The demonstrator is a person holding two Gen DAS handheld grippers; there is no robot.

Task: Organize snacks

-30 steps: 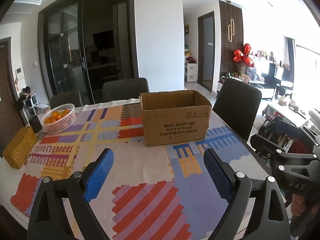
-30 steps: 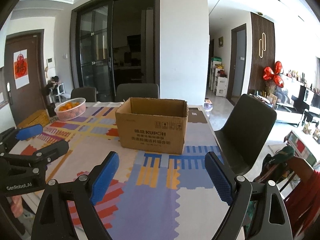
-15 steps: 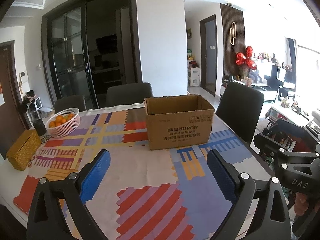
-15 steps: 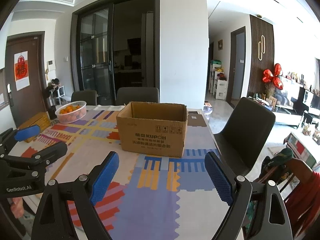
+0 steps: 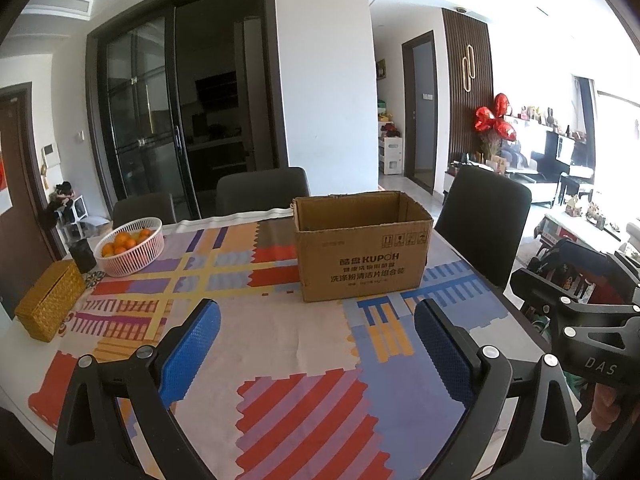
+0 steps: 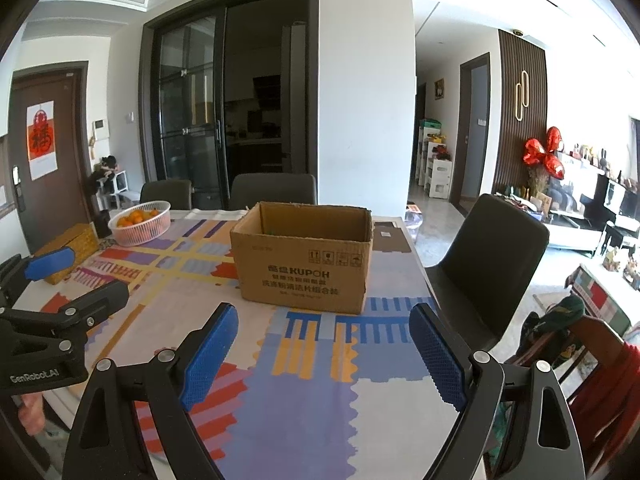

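Note:
An open brown cardboard box (image 5: 360,256) with printed lettering stands on the patterned tablecloth (image 5: 280,332), beyond both grippers. My left gripper (image 5: 316,312) hovers open over the cloth, with nothing between its blue pads. To its right, my right gripper (image 6: 324,314) is also open and empty, facing the same box (image 6: 304,268). The inside of the box is mostly hidden by its walls. No snacks show in either view.
A white basket of oranges (image 5: 130,246), a dark cup (image 5: 82,254) and a woven golden box (image 5: 50,306) sit at the table's far left. Dark chairs (image 5: 482,220) stand at the far side and the right edge (image 6: 492,256). A red garment lies at the lower right (image 6: 604,392).
The left gripper's jaws have spread slightly wider. The right gripper and the box have not moved.

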